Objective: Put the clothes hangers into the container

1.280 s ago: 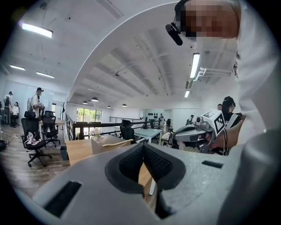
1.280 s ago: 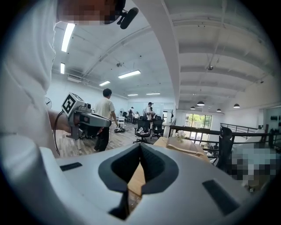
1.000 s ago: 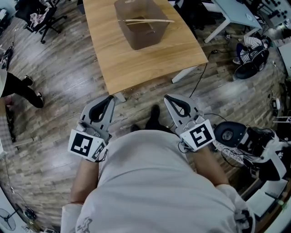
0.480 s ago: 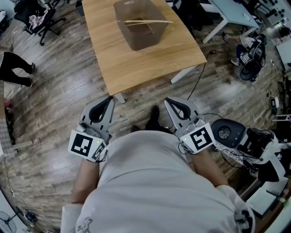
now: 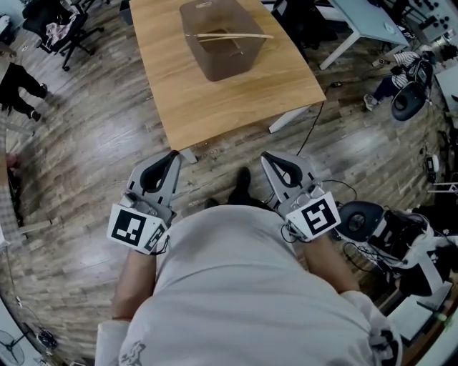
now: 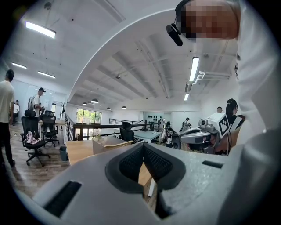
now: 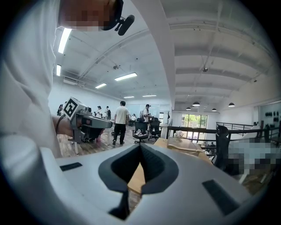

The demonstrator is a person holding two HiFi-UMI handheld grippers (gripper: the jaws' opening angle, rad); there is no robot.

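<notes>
A clear brownish container [image 5: 222, 36] stands on the wooden table [image 5: 215, 86] ahead, with a wooden clothes hanger [image 5: 232, 34] lying across its rim. The same container [image 6: 107, 143] [image 7: 188, 147] shows small in both gripper views. My left gripper [image 5: 172, 154] and right gripper [image 5: 263, 154] are held close to my chest, short of the table's near edge, both shut and empty. In the left gripper view the left gripper [image 6: 143, 146] has its pads pressed together, as does the right gripper [image 7: 140, 147] in its own view.
Wood plank floor lies around the table. An office chair [image 5: 64, 25] stands at the far left, a person [image 5: 18, 82] walks nearby. At the right are a white desk [image 5: 372, 21], cables and dark equipment [image 5: 372, 221] on the floor.
Both grippers have stayed put. The person at the left has moved up and away, and the seated person at the far right has shifted.
</notes>
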